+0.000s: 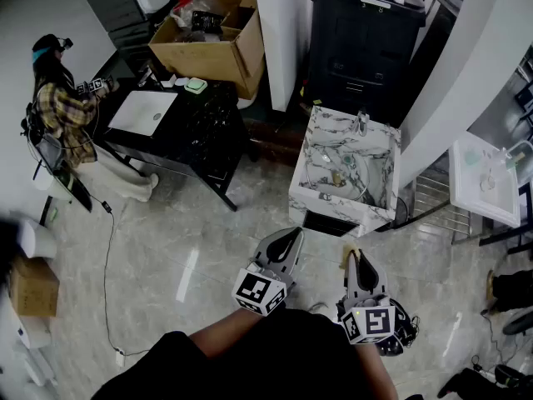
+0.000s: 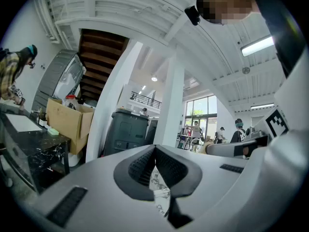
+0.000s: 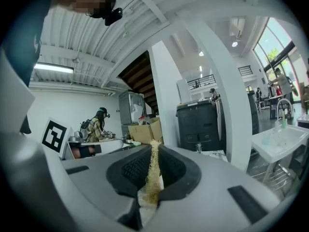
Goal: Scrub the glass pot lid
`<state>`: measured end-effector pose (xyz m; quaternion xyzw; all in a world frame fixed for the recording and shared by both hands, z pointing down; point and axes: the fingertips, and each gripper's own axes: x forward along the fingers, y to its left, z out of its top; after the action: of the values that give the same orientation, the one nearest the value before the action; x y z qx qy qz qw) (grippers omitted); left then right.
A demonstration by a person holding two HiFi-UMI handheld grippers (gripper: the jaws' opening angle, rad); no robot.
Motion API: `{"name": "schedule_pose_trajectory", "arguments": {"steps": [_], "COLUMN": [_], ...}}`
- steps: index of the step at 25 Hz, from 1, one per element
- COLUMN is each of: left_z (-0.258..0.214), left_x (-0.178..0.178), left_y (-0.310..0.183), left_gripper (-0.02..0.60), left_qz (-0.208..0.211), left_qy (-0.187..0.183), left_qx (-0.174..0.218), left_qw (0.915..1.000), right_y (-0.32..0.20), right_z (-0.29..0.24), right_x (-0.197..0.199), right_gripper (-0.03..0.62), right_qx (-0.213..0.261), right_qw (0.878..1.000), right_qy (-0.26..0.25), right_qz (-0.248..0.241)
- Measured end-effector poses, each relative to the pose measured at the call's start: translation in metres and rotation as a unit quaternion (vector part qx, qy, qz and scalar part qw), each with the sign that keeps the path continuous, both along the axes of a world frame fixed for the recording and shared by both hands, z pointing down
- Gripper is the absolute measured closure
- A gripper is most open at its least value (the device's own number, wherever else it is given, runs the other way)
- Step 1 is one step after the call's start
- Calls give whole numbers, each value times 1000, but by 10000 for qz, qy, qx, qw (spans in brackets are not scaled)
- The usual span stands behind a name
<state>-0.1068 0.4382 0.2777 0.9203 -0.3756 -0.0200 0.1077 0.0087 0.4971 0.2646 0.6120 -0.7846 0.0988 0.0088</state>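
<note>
Scrubbing has not begun, by my reading. The right gripper [image 3: 153,149] has its jaws clamped on a tan fibrous scrub pad [image 3: 152,175], so the tool is ready. The left gripper [image 2: 154,150] has its jaws pressed together on nothing. What looks like the clear glass pot lid [image 1: 330,165] lies in the basin of the white marble-veined sink counter [image 1: 310,194], well ahead of both pairs of jaws and untouched. Reaching, steadying and scrubbing it all remain. The pale polished floor [image 1: 208,240] ahead of the jaws lies open. A white pillar [image 1: 454,82] crowds the counter beyond the right jaws.
</note>
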Motion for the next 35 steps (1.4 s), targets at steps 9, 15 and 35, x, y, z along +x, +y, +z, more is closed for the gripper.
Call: {"name": "schedule_pose_trajectory", "arguments": {"steps": [9, 15, 35], "left_z": [26, 40, 58], "left_x": [-58, -81, 18], "left_y": [-48, -69, -162], "left_gripper": [566, 566, 565], "left_qz": [-51, 163, -114], "left_qy": [-52, -75, -259], "left_qx": [-295, -372, -235], "left_qw": [9995, 9991, 9993], "right_y": [-33, -42, -163], "right_z": [0, 9, 53], "right_x": [-26, -39, 50], "right_gripper": [534, 534, 534], "right_qx": [45, -136, -183], "right_qw": [9980, 9963, 9993], "right_qy": [-314, -123, -311], "right_qz": [540, 836, -102]}}
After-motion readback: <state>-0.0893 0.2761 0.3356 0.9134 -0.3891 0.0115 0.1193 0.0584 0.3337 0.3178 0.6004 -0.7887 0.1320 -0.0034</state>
